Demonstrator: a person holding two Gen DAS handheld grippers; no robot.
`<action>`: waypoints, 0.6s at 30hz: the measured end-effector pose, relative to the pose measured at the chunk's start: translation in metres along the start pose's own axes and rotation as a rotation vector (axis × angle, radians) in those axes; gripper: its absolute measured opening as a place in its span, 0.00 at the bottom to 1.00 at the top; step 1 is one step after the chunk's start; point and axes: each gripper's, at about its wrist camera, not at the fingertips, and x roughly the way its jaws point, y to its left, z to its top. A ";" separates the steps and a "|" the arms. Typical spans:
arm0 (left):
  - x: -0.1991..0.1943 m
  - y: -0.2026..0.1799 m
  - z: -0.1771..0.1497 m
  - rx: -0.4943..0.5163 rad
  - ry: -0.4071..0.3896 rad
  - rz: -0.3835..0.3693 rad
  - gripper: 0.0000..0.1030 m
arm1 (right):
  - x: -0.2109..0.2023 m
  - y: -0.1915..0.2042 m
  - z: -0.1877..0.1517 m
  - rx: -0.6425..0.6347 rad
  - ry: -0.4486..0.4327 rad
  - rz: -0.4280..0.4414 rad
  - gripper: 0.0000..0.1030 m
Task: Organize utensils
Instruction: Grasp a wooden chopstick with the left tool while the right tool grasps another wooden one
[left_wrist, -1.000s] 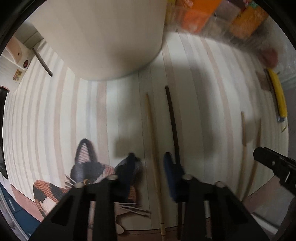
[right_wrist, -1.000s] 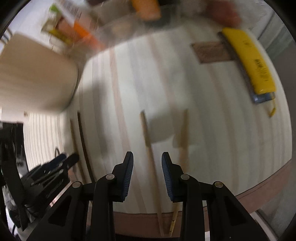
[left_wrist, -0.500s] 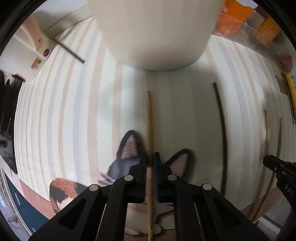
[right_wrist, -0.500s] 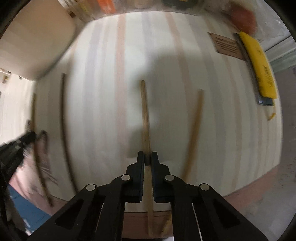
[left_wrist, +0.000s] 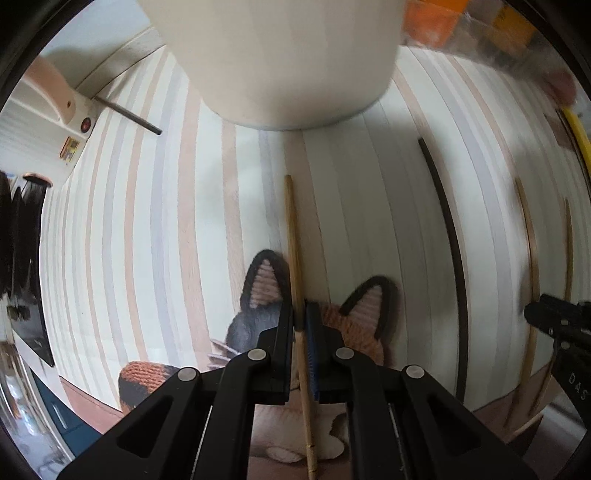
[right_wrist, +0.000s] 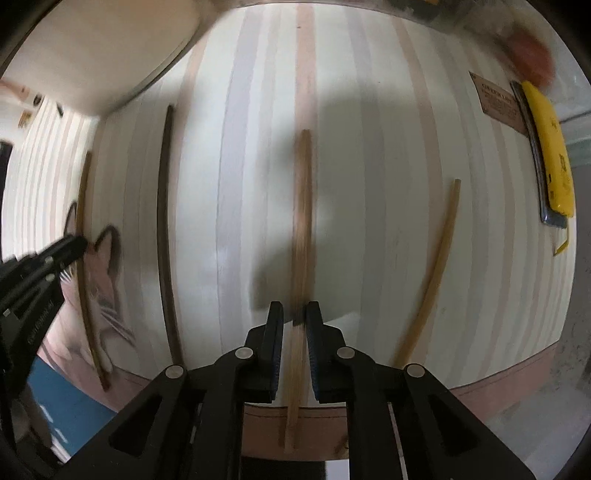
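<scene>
The left tool is clenched on a light wooden chopstick. The stick runs straight ahead between the two fingers and extends back under the tool body. Its far end lies close to the base of a large pale round container directly ahead. A cat-shaped knitted mat lies under the fingertips, its two ears on either side of the gripped stick.

To the right of the left tool, a dark chopstick lies on the striped worktop. Further right lie two more light sticks, beside the right tool.

The right tool is clenched on a second light chopstick, which also runs straight ahead between its fingers. The view is blurred, so whether this stick touches the worktop cannot be told.

To the right of the right tool, a loose light chopstick lies at a slant, apart from the tool. Far ahead on the right, near the worktop edge, lies a yellow object beside a brown card.
</scene>
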 end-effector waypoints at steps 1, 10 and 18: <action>0.001 -0.004 0.001 0.000 0.002 -0.012 0.05 | -0.001 0.002 -0.002 0.000 -0.007 -0.010 0.13; 0.013 0.033 -0.007 -0.225 0.037 -0.180 0.05 | 0.001 0.023 0.002 0.024 -0.033 0.017 0.07; 0.013 0.017 0.002 -0.109 0.041 -0.129 0.09 | 0.003 0.026 0.013 -0.020 0.005 -0.014 0.08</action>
